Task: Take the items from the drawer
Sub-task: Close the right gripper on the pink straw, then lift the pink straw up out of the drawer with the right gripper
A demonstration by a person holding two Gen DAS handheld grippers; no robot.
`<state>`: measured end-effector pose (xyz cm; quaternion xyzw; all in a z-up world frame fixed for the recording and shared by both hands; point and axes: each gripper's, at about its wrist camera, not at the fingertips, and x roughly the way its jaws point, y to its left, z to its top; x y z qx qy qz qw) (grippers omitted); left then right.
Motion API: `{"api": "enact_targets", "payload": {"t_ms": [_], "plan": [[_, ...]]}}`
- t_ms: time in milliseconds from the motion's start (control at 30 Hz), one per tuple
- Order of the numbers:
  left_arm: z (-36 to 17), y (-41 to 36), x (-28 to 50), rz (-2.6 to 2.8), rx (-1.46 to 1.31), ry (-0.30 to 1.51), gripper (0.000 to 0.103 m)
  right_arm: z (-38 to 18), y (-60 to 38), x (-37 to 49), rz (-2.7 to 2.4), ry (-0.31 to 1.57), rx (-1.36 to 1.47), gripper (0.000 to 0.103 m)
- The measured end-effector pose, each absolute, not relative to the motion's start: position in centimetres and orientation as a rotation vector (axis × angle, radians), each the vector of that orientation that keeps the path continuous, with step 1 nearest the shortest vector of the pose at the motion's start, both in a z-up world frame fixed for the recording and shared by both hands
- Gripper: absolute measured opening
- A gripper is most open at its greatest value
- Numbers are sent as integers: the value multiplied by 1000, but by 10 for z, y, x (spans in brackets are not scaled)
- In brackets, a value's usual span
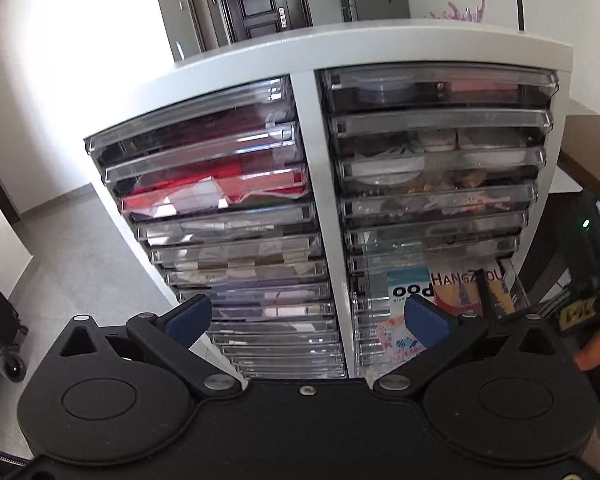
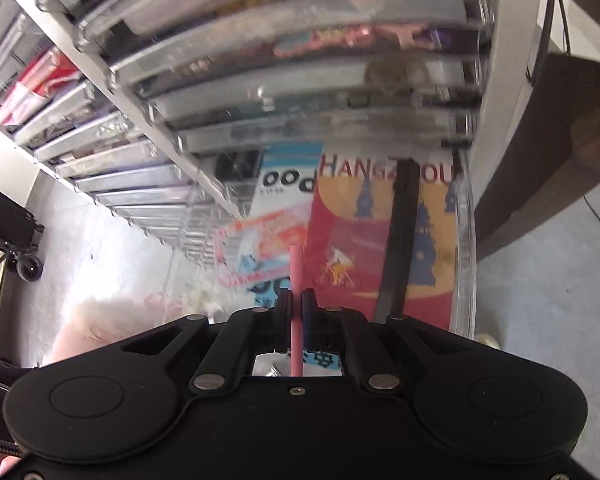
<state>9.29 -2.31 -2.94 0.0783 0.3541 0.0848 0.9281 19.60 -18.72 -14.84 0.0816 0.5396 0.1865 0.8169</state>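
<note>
A grey cabinet holds two columns of clear drawers. One low drawer in the right column is pulled out. In it lie a red and yellow "HANGZHOU" card, a black stick, a pink printed card and a white and blue card. My right gripper hovers over this drawer, shut on a thin pink stick that stands up between its fingers. My left gripper is open in front of the cabinet's lower drawers, holding nothing. The open drawer shows beside its right finger.
A dark wooden piece of furniture stands right of the cabinet. A black wheeled case sits on the grey floor to the left. A person's hand shows at the right edge. A dark door is far behind.
</note>
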Motion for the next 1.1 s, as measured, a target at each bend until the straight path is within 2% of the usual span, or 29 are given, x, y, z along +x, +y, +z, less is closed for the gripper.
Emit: {"api": "enact_targets", "payload": {"t_ms": [367, 467, 867, 1100], "plan": [[-26, 28, 90, 46, 113, 723, 103, -101, -183, 173, 475, 950, 158, 4], [-18, 39, 93, 21, 125, 715, 103, -72, -181, 151, 482, 843, 136, 4], [18, 50, 88, -74, 157, 549, 103, 43, -170, 146, 434, 635, 46, 4], [31, 68, 85, -69, 119, 494, 103, 86, -147, 147, 449, 544, -18, 4]]}}
